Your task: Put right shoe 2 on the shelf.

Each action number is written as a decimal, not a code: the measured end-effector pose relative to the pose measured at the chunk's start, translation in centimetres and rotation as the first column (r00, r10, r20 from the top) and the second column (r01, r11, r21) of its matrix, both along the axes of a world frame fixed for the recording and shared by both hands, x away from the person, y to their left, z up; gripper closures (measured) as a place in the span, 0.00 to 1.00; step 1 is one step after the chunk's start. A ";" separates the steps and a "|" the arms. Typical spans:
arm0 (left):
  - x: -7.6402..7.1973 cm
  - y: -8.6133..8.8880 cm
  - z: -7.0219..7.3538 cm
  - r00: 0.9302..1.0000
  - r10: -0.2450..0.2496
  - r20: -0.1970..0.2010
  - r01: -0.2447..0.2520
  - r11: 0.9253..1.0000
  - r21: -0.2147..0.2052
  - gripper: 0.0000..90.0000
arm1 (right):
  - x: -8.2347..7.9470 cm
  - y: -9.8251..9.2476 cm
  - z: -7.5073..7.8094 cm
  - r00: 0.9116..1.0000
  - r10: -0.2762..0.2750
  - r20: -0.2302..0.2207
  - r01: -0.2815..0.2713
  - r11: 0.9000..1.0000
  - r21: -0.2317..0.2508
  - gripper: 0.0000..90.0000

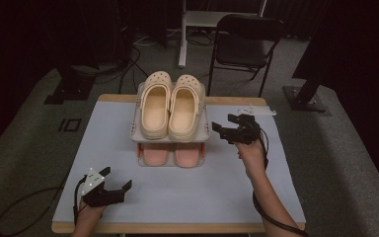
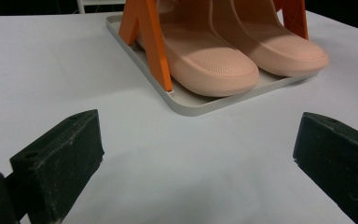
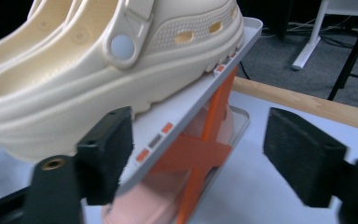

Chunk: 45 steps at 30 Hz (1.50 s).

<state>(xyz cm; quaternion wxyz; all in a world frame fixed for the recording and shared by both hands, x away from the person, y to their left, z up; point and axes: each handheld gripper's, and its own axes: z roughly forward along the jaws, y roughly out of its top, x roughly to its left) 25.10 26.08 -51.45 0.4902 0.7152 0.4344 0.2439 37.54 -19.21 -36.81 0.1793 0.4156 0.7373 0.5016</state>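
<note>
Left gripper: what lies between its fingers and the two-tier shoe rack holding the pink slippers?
Nothing. In the left gripper view, bare white table separates the open left gripper from the grey-trayed, orange-framed shoe rack with its pink slippers.

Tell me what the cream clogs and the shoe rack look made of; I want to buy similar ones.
The cream clogs look like moulded foam rubber, matte, with punched vent holes and thick, soft edges. The shoe rack looks like plastic: smooth pale grey trays on glossy orange cross legs, though painted metal cannot be ruled out.
</note>
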 end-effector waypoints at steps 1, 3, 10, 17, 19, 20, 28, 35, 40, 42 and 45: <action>0.0 0.0 0.0 1.000 0.000 0.000 0.000 1.000 -0.001 0.02 | -0.1 -0.1 -0.1 1.000 0.001 0.003 -0.001 1.000 -0.001 0.24; 0.0 0.0 0.0 1.000 0.000 -0.001 0.000 1.000 0.003 0.02 | -0.5 -0.6 -0.3 1.000 -0.002 0.008 0.002 1.000 -0.001 0.23; 0.0 0.0 0.0 1.000 0.002 0.000 -0.002 1.000 0.002 0.02 | -1.4 -2.2 -1.4 0.999 -0.027 0.023 0.027 1.000 0.003 0.23; 0.0 0.0 0.0 1.000 0.003 0.000 -0.003 1.000 0.004 0.02 | -2.3 -3.6 -3.2 0.999 -0.037 0.019 0.038 0.999 -0.014 0.22; 0.0 0.0 0.0 1.000 0.003 0.000 -0.003 1.000 0.002 0.02 | -2.5 -4.0 -3.7 0.999 -0.035 0.019 0.036 0.999 -0.013 0.22; 0.0 0.0 0.0 1.000 0.003 0.001 -0.003 1.000 0.002 0.02 | -2.6 -4.1 -3.9 0.999 -0.035 0.016 0.035 0.999 -0.014 0.22; 0.0 0.0 0.0 1.000 0.003 0.000 -0.003 1.000 0.002 0.02 | -3.7 -5.5 -6.3 1.000 -0.031 0.000 0.031 0.999 -0.008 0.20; 0.0 -0.1 0.0 1.000 0.003 -0.001 -0.003 1.000 0.004 0.02 | -4.4 -6.8 -8.3 0.998 -0.044 -0.037 0.044 0.999 -0.012 0.20; 0.0 -0.1 0.0 1.000 0.002 -0.003 -0.002 1.000 0.005 0.02 | -5.1 -7.5 -9.4 0.998 -0.040 -0.038 0.040 0.999 -0.011 0.19; 0.0 -0.1 0.0 1.000 0.001 -0.003 -0.001 1.000 0.007 0.02 | -5.3 -7.7 -9.9 0.999 -0.036 -0.033 0.035 0.999 -0.019 0.18; 0.0 -0.2 0.0 1.000 0.002 -0.004 -0.002 1.000 0.009 0.02 | -5.5 -8.0 -10.6 0.999 -0.039 -0.037 0.038 0.999 -0.023 0.17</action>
